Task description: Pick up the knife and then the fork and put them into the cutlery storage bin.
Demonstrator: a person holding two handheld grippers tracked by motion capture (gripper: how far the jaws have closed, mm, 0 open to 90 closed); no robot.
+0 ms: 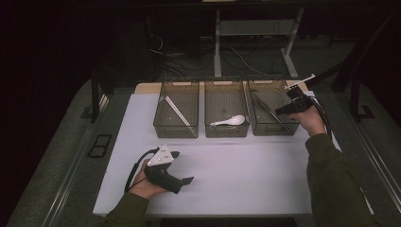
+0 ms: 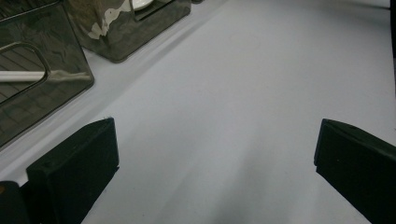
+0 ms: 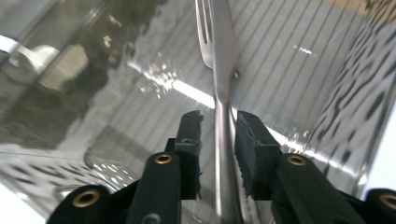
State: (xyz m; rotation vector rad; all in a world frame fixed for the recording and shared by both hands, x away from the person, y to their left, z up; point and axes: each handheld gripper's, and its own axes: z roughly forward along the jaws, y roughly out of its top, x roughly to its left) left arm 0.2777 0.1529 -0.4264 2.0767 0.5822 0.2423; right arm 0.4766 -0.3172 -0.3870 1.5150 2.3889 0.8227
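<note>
Left bin: smoky clear plastic, at the left of a row of three on the white table; a pale stick leans across it corner to corner.
Middle bin: holds a white spoon, bowl toward the right.
Right bin: a metal fork is in it, tines pointing away from the camera in the right gripper view.
Right gripper: at the right bin, jaws on either side of the fork's handle, the right jaw against it, a thin gap at the left; whether it pinches yet cannot be told.
Left gripper: spread wide over bare table, holding nothing, well apart from the bins.
Hard to make out: the fork's lower handle runs off the bottom edge; reflections on the bin walls blur their contents; the left bin's stick is cut off in the left gripper view.
</note>
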